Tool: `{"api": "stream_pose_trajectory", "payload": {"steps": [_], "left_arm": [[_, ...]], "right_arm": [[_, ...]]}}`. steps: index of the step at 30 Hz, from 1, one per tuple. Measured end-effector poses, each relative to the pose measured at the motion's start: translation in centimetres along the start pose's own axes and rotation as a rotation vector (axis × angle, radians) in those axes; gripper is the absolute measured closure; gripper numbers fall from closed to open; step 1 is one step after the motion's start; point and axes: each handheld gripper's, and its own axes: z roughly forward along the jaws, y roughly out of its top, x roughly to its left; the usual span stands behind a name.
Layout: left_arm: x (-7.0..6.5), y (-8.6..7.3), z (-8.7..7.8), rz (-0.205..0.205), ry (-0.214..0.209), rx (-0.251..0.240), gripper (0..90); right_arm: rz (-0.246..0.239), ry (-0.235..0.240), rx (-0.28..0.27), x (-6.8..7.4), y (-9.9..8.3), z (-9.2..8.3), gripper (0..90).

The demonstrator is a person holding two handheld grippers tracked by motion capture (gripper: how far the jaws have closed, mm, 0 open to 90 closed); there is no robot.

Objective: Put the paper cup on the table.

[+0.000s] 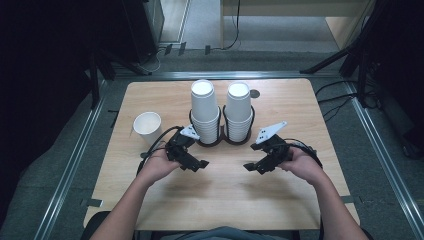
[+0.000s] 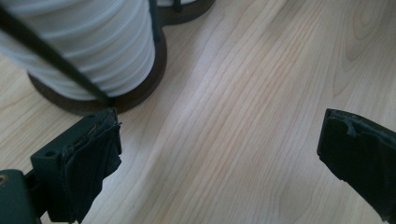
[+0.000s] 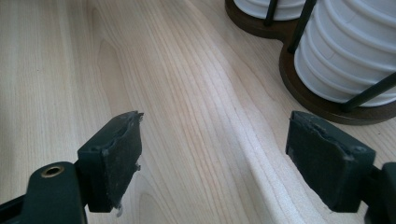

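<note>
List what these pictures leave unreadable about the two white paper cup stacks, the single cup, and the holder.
- Left stack of white paper cups: cup count unreadable in the high view, rims too small; top cut off by the frame in the left gripper view.
- Right stack: same; cropped in the right gripper view.
- Single white paper cup: its inside is glare-white, contents unclear.
- Dark wooden double-ring holder: far side hidden behind the stacks.

Overhead light falls brightly on the desk [image 1: 280,115] while the surrounding room stays dark. Soft shadows spread beneath the forearms. Both gripper views are soft, the near jaws blurred, with a pale sheen across the wood grain and white cups [image 2: 93,42] washed out.
</note>
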Motion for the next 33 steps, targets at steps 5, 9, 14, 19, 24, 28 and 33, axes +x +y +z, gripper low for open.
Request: {"api": "stream_pose_trajectory", "payload": {"steps": [5,9,14,19,24,28,33], "left_arm": [[-0.7,0.4,0.7,0.029,-0.02,0.01,0.0],[-1.1,0.6,1.2,0.044,-0.029,0.013,0.0],[-1.4,0.9,1.7,0.058,-0.041,0.019,0.0],[-1.6,1.0,2.0,0.068,-0.044,0.019,0.0],[-1.6,1.1,2.1,0.071,-0.042,0.019,0.0],[-1.5,1.1,2.2,0.073,-0.04,0.019,0.0],[-1.5,1.1,2.2,0.073,-0.039,0.016,0.0]], "right_arm": [[-0.004,0.001,0.002,0.2,-0.1,0.1,18.7],[-0.009,-0.002,0.011,0.4,-0.2,0.2,18.7],[-0.005,-0.004,0.009,0.4,-0.4,0.2,18.7],[-0.001,-0.012,0.01,0.5,-0.6,0.1,18.7],[0.0,-0.014,0.009,0.5,-0.7,0.1,18.7],[0.0,-0.014,0.009,0.5,-0.7,0.0,18.7],[-0.004,-0.013,0.01,0.4,-0.7,0.1,18.7]]}}
